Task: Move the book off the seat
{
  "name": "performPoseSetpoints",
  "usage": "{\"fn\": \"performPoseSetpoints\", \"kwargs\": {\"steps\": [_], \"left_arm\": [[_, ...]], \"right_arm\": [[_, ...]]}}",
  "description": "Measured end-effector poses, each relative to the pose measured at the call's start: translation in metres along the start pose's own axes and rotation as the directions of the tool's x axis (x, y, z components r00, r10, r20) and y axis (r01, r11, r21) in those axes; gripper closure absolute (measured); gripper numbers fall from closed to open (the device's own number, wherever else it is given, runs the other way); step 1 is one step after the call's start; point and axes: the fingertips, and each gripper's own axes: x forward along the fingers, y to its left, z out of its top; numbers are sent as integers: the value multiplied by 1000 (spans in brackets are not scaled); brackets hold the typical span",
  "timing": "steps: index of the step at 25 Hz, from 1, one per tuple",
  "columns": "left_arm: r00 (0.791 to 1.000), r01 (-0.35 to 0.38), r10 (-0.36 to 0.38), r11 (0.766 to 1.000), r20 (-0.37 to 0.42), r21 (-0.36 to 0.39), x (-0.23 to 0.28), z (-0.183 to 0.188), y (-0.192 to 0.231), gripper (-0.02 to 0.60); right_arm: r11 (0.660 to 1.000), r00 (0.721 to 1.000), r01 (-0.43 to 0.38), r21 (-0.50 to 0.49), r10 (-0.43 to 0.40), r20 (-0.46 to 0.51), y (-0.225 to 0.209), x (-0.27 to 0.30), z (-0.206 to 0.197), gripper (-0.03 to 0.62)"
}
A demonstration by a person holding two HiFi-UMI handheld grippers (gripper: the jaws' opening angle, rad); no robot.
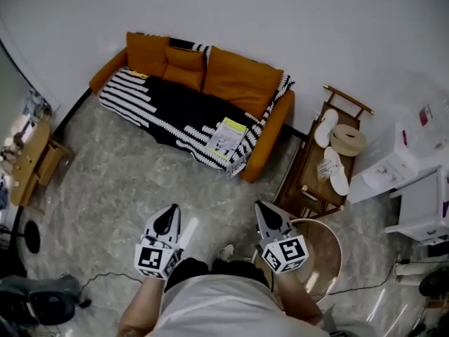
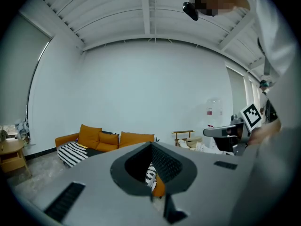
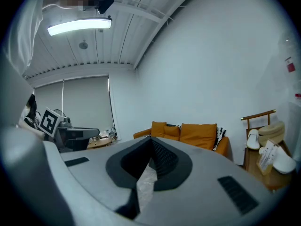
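Observation:
The book (image 1: pixel 228 137), pale with a yellow-green edge, lies flat on the right end of the orange sofa (image 1: pixel 231 76), on its black-and-white striped blanket (image 1: pixel 140 100). Both grippers hang low over the marble floor, well short of the sofa. My left gripper (image 1: pixel 168 213) is shut with nothing in it, and my right gripper (image 1: pixel 264 209) beside it is also shut and empty. In the left gripper view the closed jaws (image 2: pixel 151 145) point toward the sofa (image 2: pixel 101 140). The right gripper view shows its closed jaws (image 3: pixel 150 139) with the sofa (image 3: pixel 188 133) beyond.
A wooden rack (image 1: pixel 309 181) with white slippers (image 1: pixel 326 127) stands right of the sofa. A round wooden table (image 1: pixel 328 253) sits by my right gripper. White appliances (image 1: pixel 414 181) fill the right side. A small wooden table (image 1: pixel 31 156) is at the left wall.

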Motion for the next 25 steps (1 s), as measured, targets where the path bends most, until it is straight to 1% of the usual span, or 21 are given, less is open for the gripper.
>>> {"fn": "performPoseSetpoints", "kwargs": {"steps": [3, 6, 11, 14, 17, 20, 23, 25], "left_arm": [[1000, 16, -16, 1000, -7, 4, 18, 2, -1, 565], [1000, 20, -20, 1000, -16, 9, 32, 4, 7, 565], [998, 55, -55, 998, -1, 10, 62, 12, 19, 565], [998, 66, -66, 998, -12, -10, 87, 11, 30, 565], [995, 96, -97, 995, -28, -30, 114, 6, 46, 565], [992, 113, -116, 992, -56, -54, 144, 1, 74, 565], [986, 154, -157, 987, -58, -46, 177, 4, 103, 565], [980, 185, -189, 981, -57, -57, 201, 5, 120, 565]], "right_arm": [[1000, 1000, 11, 14, -11, -2, -13, 6, -3, 572], [1000, 1000, 20, 19, -20, 4, -21, 13, -2, 572], [999, 999, 46, 19, -46, -7, -31, 29, 7, 572], [998, 998, 63, 18, -62, -32, -41, 48, 7, 572], [996, 994, 85, 19, -83, -67, -50, 76, 4, 572], [994, 990, 106, 21, -104, -96, -54, 115, 10, 572], [995, 989, 101, -16, -102, -110, -49, 162, 22, 572], [993, 987, 108, -36, -112, -112, -48, 194, 31, 572]]}}
